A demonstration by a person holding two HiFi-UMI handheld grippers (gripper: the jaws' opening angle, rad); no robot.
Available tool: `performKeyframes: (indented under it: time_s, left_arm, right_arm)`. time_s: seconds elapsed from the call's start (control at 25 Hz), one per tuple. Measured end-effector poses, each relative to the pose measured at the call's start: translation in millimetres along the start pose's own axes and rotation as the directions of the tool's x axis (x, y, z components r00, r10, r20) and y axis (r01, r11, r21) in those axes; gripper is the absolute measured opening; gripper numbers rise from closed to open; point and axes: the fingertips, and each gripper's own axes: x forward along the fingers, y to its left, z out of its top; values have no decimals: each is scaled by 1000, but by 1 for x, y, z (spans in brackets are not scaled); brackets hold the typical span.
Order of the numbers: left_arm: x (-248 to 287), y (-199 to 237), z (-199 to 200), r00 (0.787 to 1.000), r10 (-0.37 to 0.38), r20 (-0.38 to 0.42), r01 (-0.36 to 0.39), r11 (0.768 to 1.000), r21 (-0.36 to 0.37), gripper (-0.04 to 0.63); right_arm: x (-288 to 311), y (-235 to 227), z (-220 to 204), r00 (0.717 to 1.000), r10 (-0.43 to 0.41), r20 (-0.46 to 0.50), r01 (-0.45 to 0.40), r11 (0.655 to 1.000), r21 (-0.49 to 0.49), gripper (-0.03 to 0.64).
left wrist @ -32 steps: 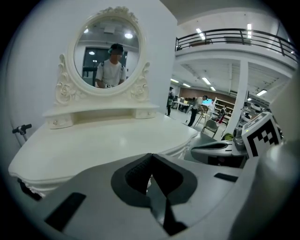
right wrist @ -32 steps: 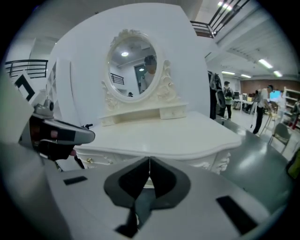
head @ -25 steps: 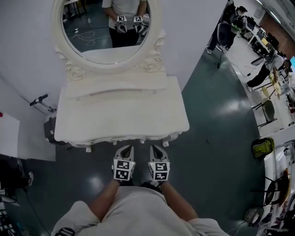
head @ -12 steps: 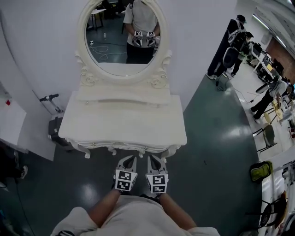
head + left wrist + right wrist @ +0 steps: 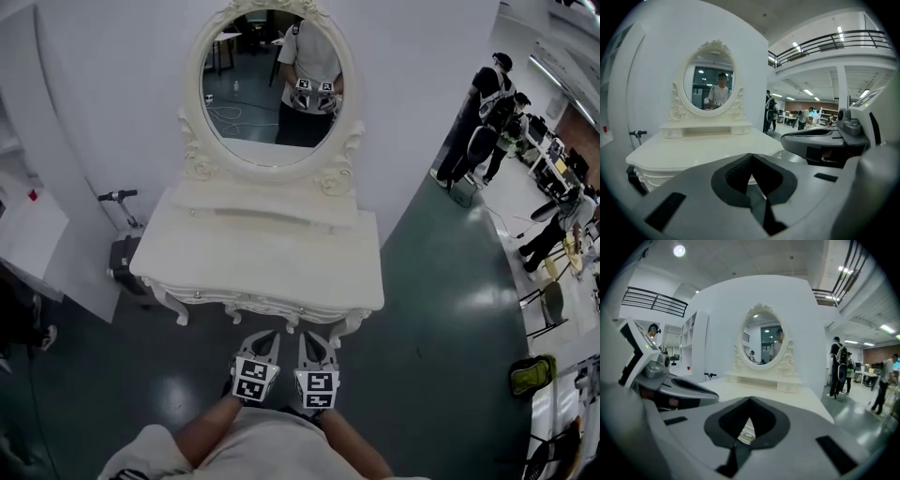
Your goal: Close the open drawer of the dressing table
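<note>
Since the cream carved drawer front (image 5: 258, 302) already looks flush under the ornate white dressing counter (image 5: 262, 253), one square nudge should confirm it | left claw (image 5: 265, 335), right claw (image 5: 312, 337): both pressed together, empty, just short of it

White dressing table (image 5: 258, 255) on dark-green floor (image 5: 441, 309)

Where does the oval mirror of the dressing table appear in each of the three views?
Head view: the oval mirror is at top centre.
Left gripper view: it is left of centre, in the upper half.
Right gripper view: it is near the centre, slightly above the middle.
Shared landmark: the white tabletop lies directly below the mirror in every view.
</note>
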Motion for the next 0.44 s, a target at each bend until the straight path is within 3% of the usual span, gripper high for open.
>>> performKeyframes:
  time_s: [0.44]
  left_arm:
    - [-8,9,11,999,10,37,-9,1000,-14,8]
  right_arm:
    - [5,10,2,1000,15,-7,-15,1000,-13,14]
